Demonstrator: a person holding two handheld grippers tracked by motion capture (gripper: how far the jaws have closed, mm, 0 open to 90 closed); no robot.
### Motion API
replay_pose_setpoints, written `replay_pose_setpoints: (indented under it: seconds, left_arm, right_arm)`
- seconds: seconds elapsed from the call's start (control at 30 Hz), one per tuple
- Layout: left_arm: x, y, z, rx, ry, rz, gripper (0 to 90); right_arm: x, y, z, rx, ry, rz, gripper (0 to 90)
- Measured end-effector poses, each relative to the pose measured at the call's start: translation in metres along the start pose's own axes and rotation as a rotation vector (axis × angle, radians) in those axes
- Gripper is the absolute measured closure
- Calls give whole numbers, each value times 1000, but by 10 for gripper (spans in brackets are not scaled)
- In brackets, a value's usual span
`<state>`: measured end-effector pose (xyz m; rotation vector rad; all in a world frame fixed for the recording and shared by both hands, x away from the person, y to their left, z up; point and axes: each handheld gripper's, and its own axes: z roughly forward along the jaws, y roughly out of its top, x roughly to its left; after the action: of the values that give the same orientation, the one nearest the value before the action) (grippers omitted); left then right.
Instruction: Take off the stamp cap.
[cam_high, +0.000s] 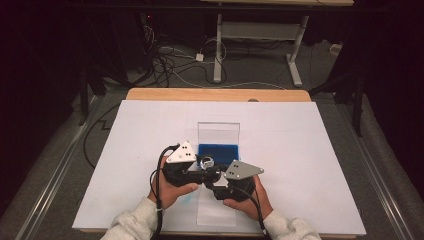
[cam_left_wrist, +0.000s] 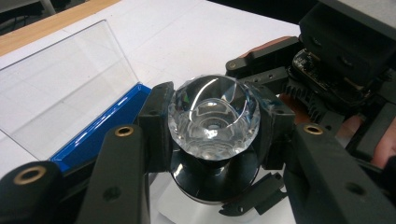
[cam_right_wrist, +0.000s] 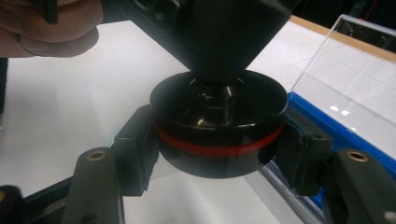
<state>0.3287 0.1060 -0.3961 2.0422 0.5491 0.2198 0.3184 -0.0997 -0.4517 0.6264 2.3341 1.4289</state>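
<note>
The left gripper (cam_left_wrist: 212, 135) is closed on a faceted crystal knob (cam_left_wrist: 213, 115), and the right gripper (cam_right_wrist: 218, 154) is closed on its black round base (cam_right_wrist: 218, 122), just in front of the open blue case (cam_high: 218, 151). The two parts look joined or joining; next probably comes a careful twist or a pull.

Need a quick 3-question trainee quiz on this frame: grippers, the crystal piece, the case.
1. True or false: the left gripper is shut on the faceted crystal.
2. What colour is the band round the black base that the right gripper clamps?
3. The clear lid of the blue case is: A) raised, B) closed flat, C) lying detached on the table.

Key: 1 true; 2 red; 3 A.
</note>
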Motion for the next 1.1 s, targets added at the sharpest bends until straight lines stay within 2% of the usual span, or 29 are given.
replay_pose_setpoints:
  seconds: [0.3,0.4,0.5,0.6,0.7,0.83,1.03,1.1]
  left_arm:
    - [0,0,0,-3,-6,-4,544]
    - [1,2,-4,-16,-4,0,544]
    - [2,2,-8,-22,4,0,544]
    - [4,2,-10,-24,7,-3,544]
    - [4,2,-12,-27,11,-2,544]
    - [7,1,-16,-21,20,2,544]
    - [10,0,-20,-17,38,5,544]
    - [10,-1,-22,-12,46,9,544]
  right_arm:
    - [2,2,-2,29,-17,-33,384]
    - [8,3,0,67,-10,-87,386]
    - [11,4,0,63,-5,-99,386]
    - [8,3,0,72,-6,-84,385]
    - [6,1,-1,92,-13,-100,384]
    - [-1,-2,-6,100,-28,-95,384]
    - [-13,-2,-22,98,-71,-95,383]
    - [-18,-2,-28,91,-84,-79,384]
